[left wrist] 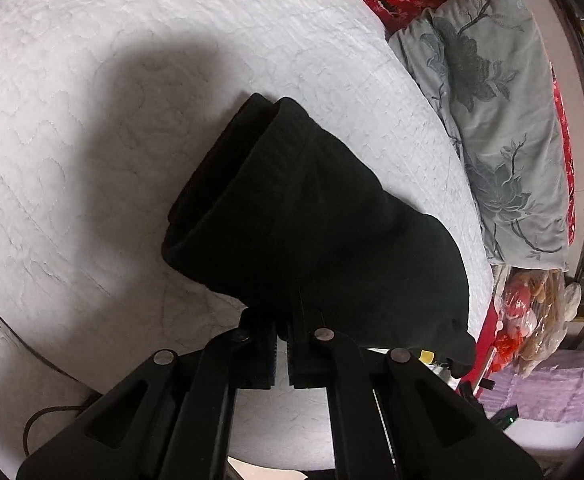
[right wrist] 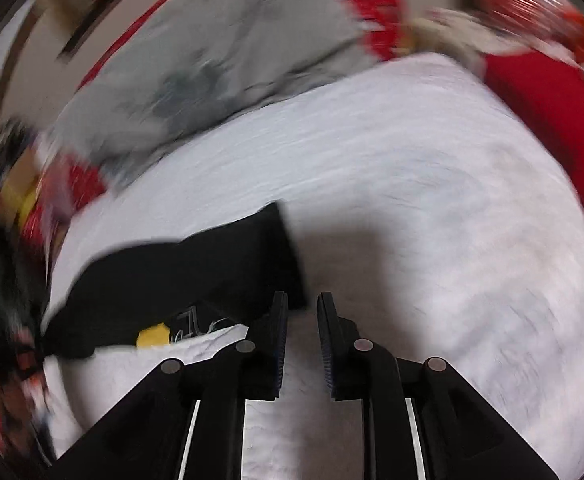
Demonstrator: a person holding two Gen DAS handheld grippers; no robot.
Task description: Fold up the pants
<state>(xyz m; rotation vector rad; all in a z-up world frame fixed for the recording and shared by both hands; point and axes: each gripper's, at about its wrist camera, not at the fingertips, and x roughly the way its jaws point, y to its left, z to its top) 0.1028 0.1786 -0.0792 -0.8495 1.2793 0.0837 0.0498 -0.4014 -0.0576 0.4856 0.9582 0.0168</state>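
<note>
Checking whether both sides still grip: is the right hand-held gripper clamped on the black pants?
No: the right hand-held gripper shows white bedding between its parted fingers, with the black pants lying beside it.

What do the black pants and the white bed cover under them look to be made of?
Black pants: seemingly a soft, matte knit or fleece; a fine ribbed texture shows and the folds look thick and rounded. White bed cover: apparently quilted cotton-like fabric, matte, with stitched wavy lines puffing the surface. Neither fibre can be confirmed by sight.
</note>
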